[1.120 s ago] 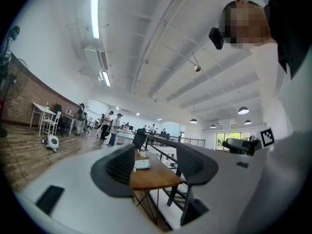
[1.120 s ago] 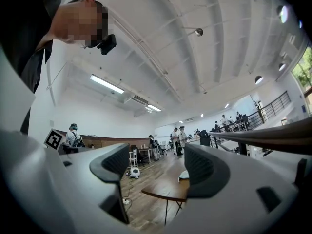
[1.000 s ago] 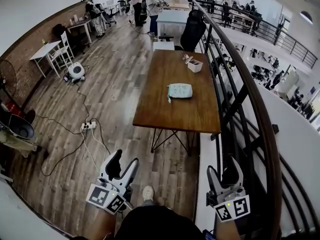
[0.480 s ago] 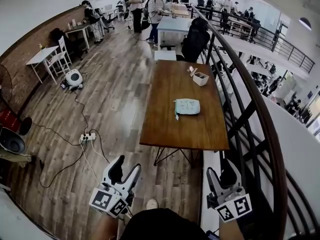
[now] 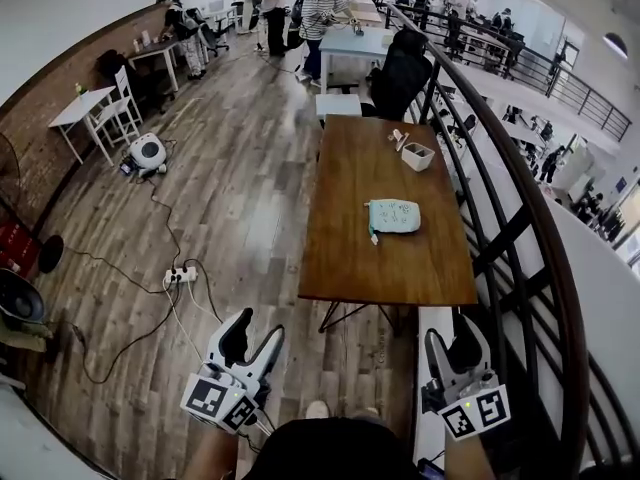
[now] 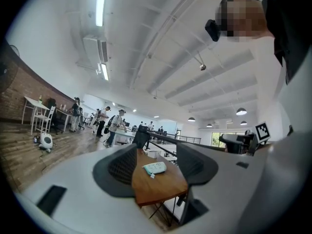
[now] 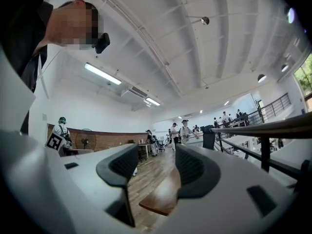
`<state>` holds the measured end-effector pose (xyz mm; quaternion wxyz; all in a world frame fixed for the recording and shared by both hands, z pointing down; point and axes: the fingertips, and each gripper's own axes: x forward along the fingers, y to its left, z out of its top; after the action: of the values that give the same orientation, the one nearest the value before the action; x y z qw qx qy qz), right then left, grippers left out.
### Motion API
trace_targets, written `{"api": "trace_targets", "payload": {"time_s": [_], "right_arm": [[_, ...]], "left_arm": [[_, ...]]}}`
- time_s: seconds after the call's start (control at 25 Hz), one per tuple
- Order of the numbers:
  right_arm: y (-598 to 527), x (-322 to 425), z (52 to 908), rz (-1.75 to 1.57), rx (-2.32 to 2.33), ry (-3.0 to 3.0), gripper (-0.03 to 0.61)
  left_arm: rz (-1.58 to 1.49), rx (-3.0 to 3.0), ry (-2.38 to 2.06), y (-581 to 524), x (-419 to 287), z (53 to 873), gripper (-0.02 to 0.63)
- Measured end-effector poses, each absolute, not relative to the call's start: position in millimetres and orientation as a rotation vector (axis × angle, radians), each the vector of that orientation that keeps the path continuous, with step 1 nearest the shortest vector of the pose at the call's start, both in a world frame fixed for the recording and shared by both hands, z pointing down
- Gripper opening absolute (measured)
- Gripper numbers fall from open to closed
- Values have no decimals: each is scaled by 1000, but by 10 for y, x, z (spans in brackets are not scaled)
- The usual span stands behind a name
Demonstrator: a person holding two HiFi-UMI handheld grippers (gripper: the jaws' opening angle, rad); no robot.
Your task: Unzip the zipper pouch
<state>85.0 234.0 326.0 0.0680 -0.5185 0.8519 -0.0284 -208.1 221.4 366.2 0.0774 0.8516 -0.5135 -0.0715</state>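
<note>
- The left tool [image 5: 255, 330] is low and close to the person. Its jaws stand apart and nothing is between them.
- The right tool [image 5: 450, 344] is low on the other side, next to the railing [image 5: 505, 208]. Its jaws are closing, but they hold nothing.
- The wooden counter [image 5: 385, 273] stands ahead of both tools, well apart from them.
- The zipper pouch [image 5: 395, 216] lies flat near the middle of the counter, a bit to the right. It is pale green and looks zipped up.
- The pouch looks soft, light and floppy. It will likely slide or bunch up if only the zip is pulled.
- So one tool should pinch the cloth at one end to hold it down. The other should take the small tab [image 5: 373, 236] at its near left corner, which is likely the zip pull.
- A small white box [image 5: 418, 156] sits farther back on the counter.
- Compared with a second ago, the counter and pouch sit lower and closer in the head view. The person seems to have walked toward them, and neither tool has reached the pouch yet.
</note>
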Motion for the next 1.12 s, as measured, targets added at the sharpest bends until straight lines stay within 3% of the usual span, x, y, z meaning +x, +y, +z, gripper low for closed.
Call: {"api": "trace_targets", "payload": {"time_s": [0.68, 1.12], "right_arm": [[1375, 873, 3419, -171, -1444, 2633, 195], [306, 1304, 3578, -274, -1324, 2684, 195]], "left_arm": [[-229, 2514, -1523, 1485, -1768, 3758, 245], [-195, 2423, -1664, 729, -1370, 3778, 244]]}}
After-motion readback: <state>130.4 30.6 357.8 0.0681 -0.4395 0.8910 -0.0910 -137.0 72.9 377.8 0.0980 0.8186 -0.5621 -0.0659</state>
